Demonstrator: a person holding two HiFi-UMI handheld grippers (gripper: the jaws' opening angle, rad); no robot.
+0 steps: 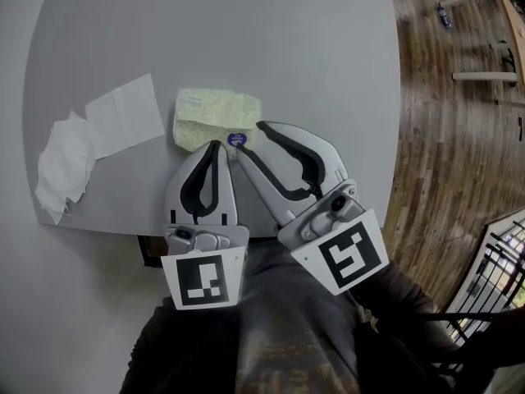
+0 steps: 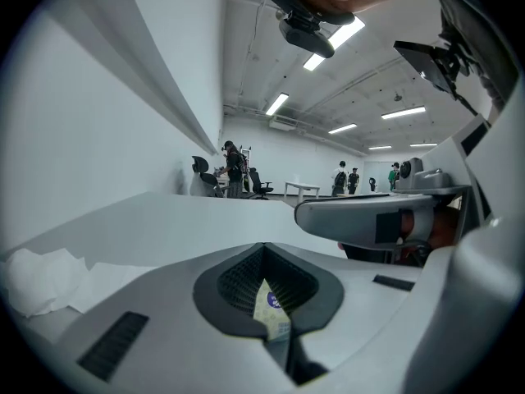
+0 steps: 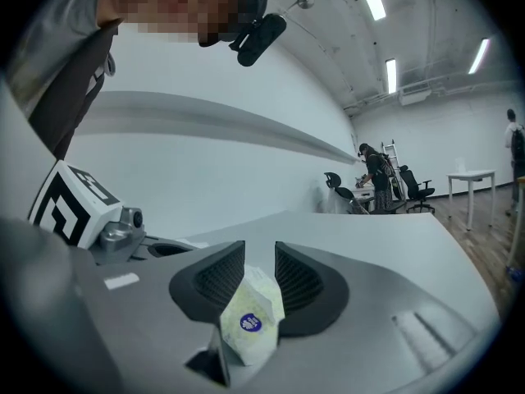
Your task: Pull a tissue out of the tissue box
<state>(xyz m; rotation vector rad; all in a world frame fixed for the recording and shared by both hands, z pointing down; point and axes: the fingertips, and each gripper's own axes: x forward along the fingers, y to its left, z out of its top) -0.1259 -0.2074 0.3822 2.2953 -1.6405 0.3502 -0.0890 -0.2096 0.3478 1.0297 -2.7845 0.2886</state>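
Observation:
A soft yellow-green tissue pack (image 1: 215,115) with a round blue sticker (image 1: 236,139) lies on the grey table (image 1: 246,31) just beyond both grippers. My left gripper (image 1: 216,144) is shut, its tips meeting at the pack's near edge; in the left gripper view (image 2: 262,249) the pack (image 2: 271,306) shows through the hollow between the fingers. My right gripper (image 1: 248,138) is open, its jaws straddling the pack's near right corner. The right gripper view (image 3: 253,257) shows the pack's sticker end (image 3: 250,318) sitting between the spread pads.
A flat white tissue (image 1: 125,115) and a crumpled one (image 1: 61,167) lie on the table to the left. The table's near edge runs right under the grippers. Wooden floor (image 1: 459,138) lies to the right, with a railing (image 1: 500,261) at lower right.

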